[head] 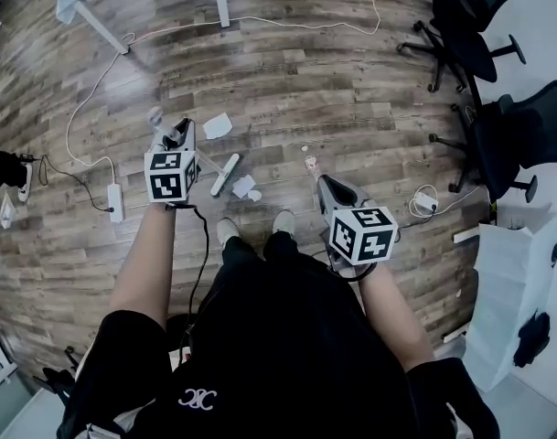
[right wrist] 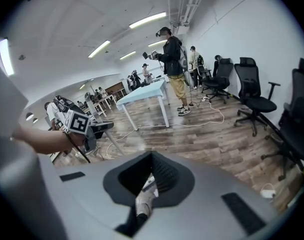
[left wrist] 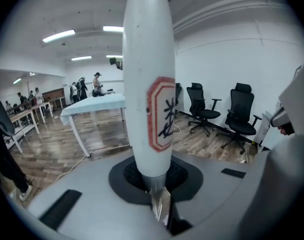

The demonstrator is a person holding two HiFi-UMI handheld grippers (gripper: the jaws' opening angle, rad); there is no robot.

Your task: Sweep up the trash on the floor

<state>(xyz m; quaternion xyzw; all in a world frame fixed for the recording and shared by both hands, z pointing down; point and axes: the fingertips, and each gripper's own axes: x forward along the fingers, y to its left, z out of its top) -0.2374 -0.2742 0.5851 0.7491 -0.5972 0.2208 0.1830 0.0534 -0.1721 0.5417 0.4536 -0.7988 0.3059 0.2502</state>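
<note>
Three paper scraps (head: 217, 126) lie on the wood floor (head: 351, 90) just ahead of the person's shoes, one out front and two small ones huddled beside a white sweeper head (head: 225, 174). The left tool (head: 175, 137) is pinching a white handle (left wrist: 147, 84), a smooth, stiff tube with a red-bordered label, standing upright between the jaws. The right tool (head: 326, 183) is pressed onto a slim rod (right wrist: 143, 199); I can't see what its lower end carries. That paper looks feather-light and crumpled, so I'd judge it will skitter under a hard stroke and wants short, gentle pulls. The tube looks slick, so a firm pinch lower on the shaft should keep the head from twisting. A white cable (head: 260, 18) trails well beyond.
</note>
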